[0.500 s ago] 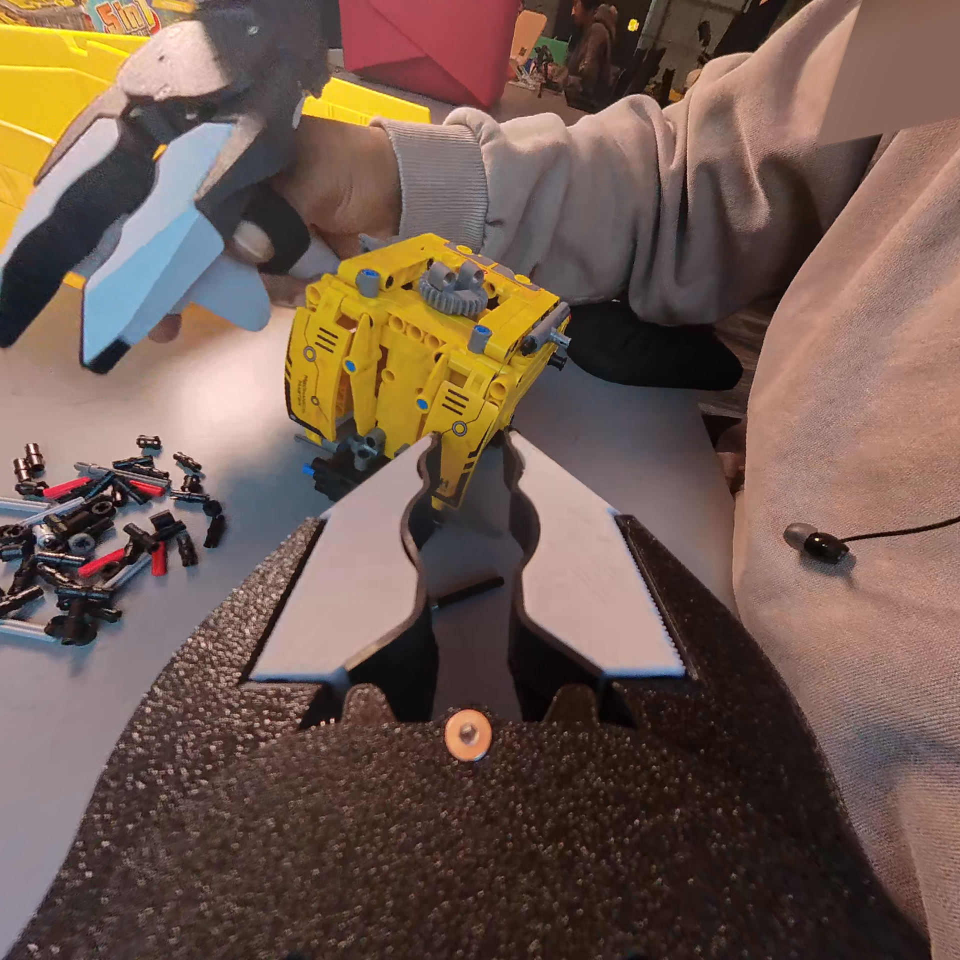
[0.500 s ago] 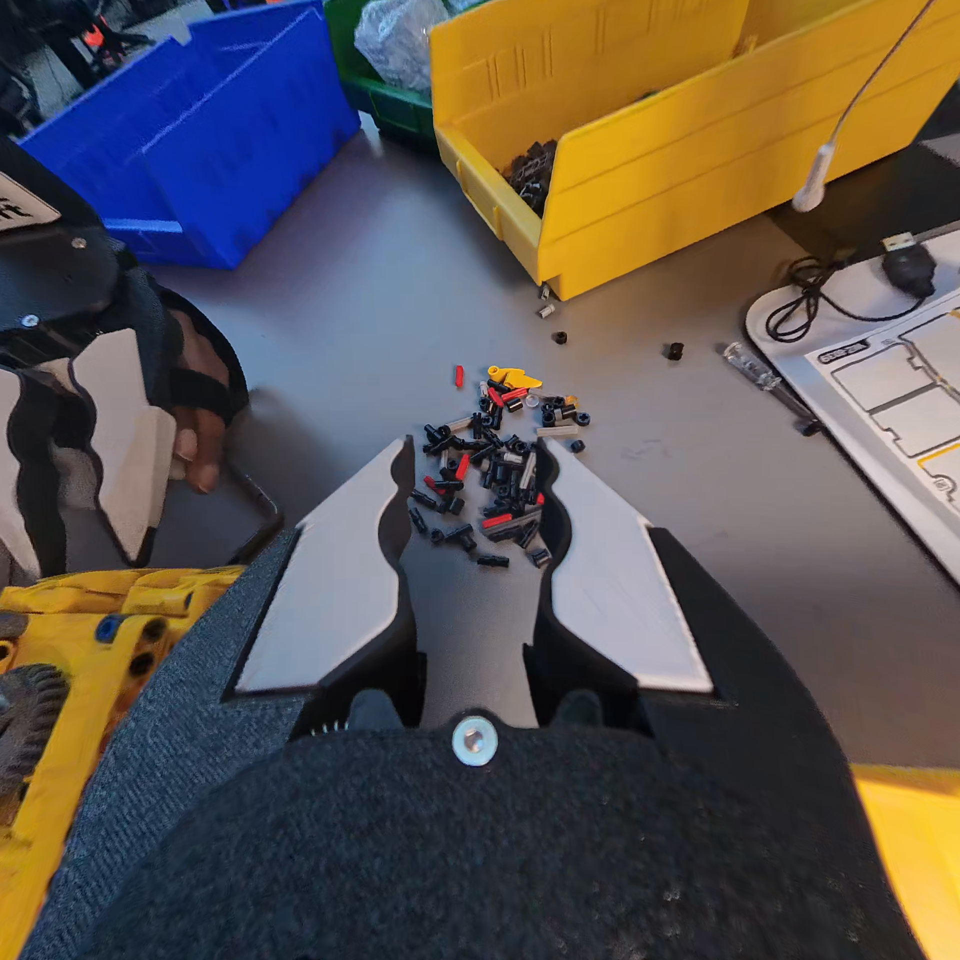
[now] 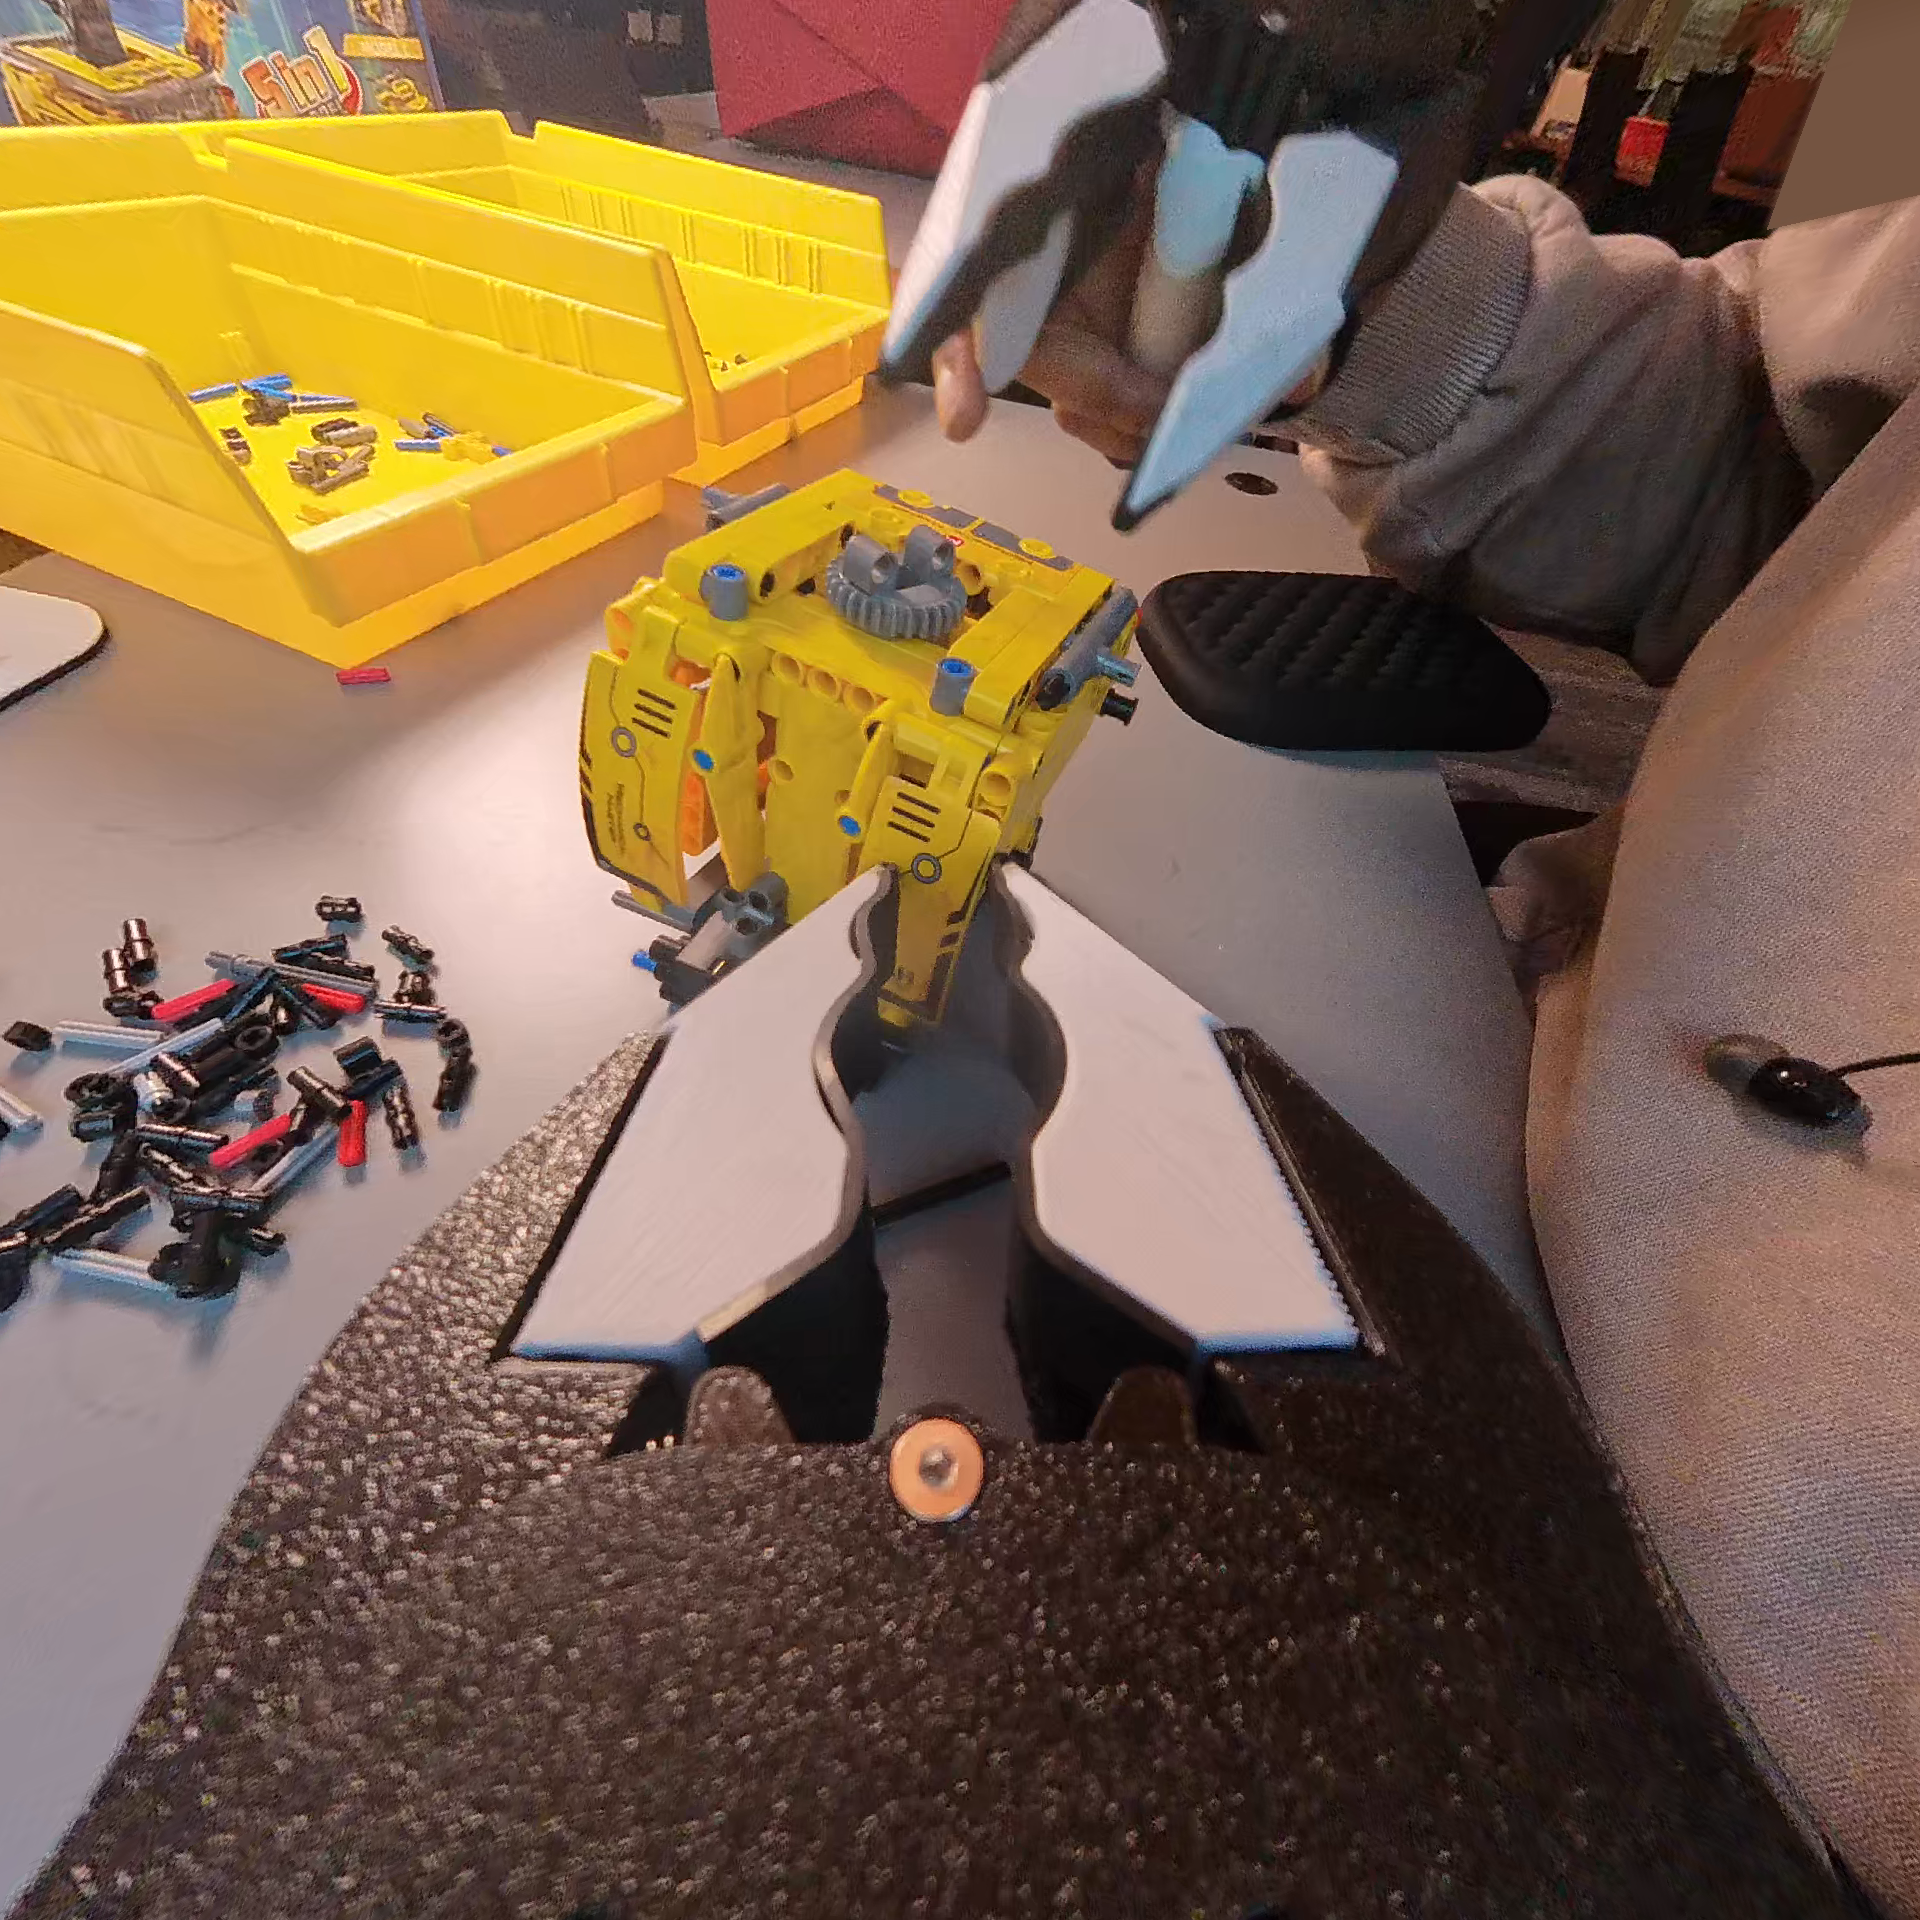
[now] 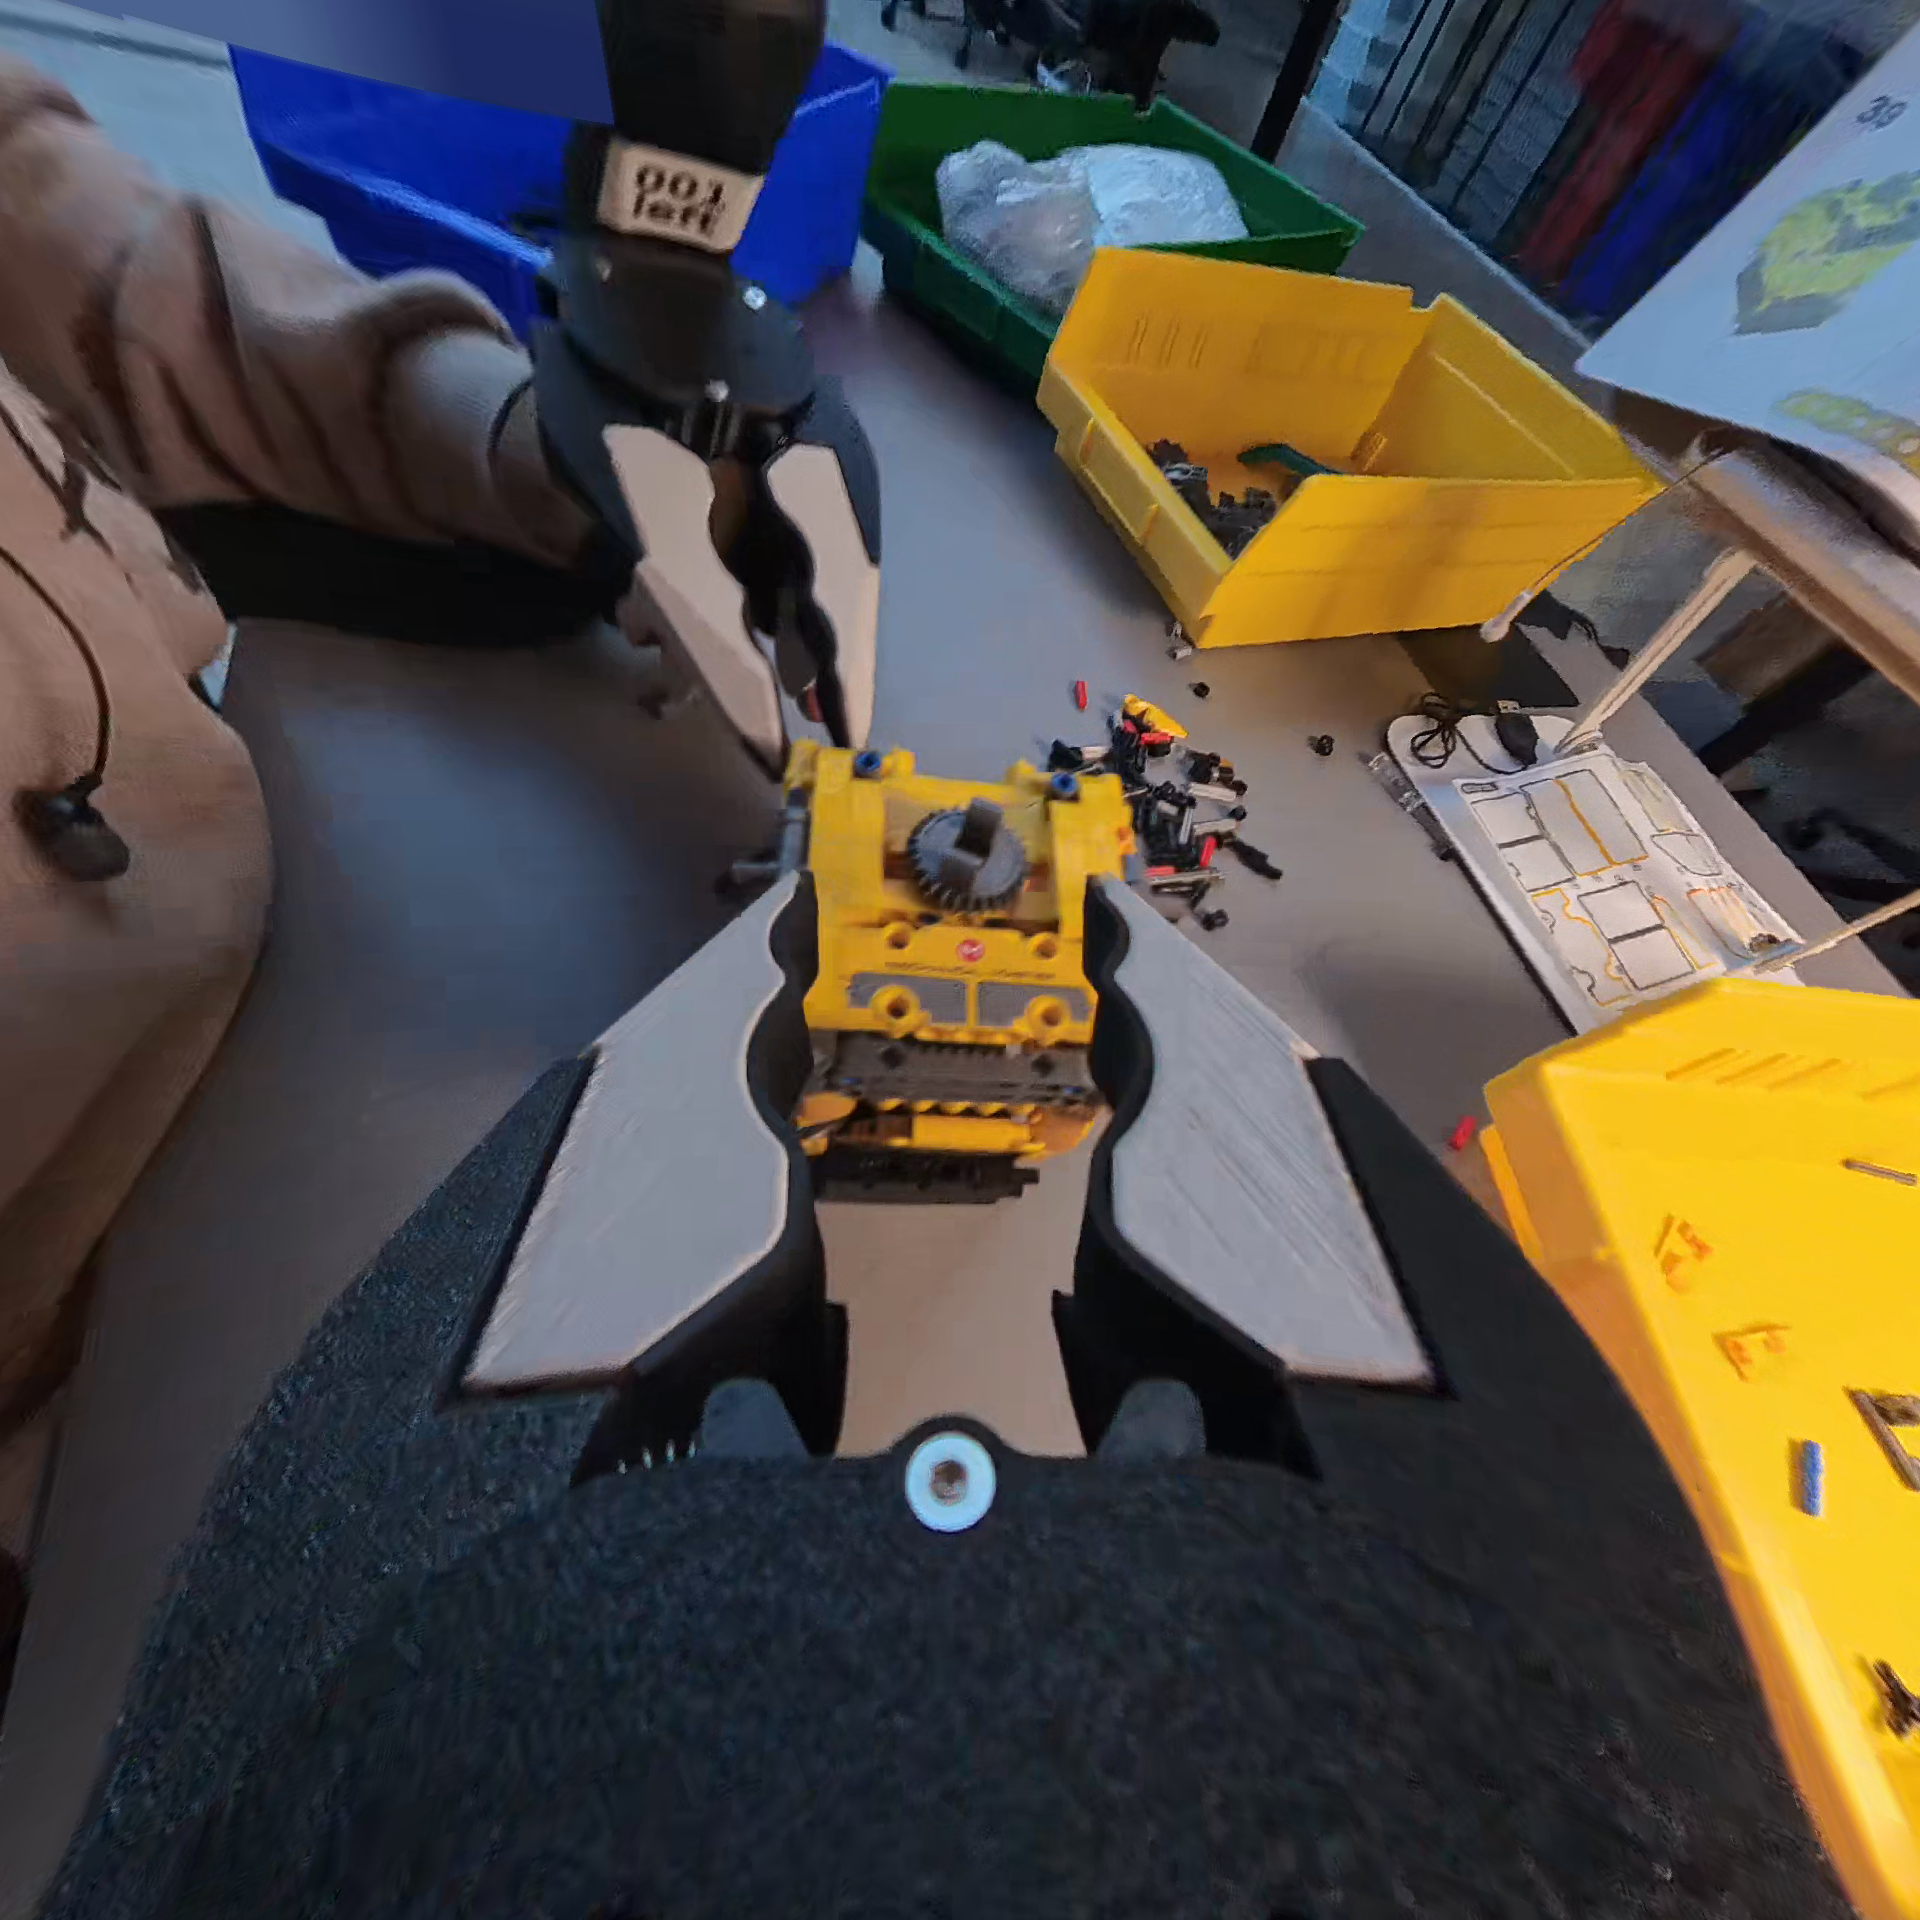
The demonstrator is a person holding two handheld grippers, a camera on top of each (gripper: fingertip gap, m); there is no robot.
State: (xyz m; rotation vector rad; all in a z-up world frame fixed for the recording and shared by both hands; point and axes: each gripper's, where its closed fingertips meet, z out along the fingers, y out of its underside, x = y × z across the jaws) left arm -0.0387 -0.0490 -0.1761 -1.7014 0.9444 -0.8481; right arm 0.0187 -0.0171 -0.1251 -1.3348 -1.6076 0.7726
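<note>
The left gripper pinches a lower yellow panel of the blocky yellow brick-built model with a grey gear on top, which stands on the grey bench near the person's edge. The right gripper, fingers spread, straddles the model from the opposite side, its tips flanking the body; whether they touch it cannot be told. Beside the model lies a scatter of small black, red and grey connector pins. Farther off, toward the far edge, sit open yellow plastic bins, a green bin and a blue bin.
</note>
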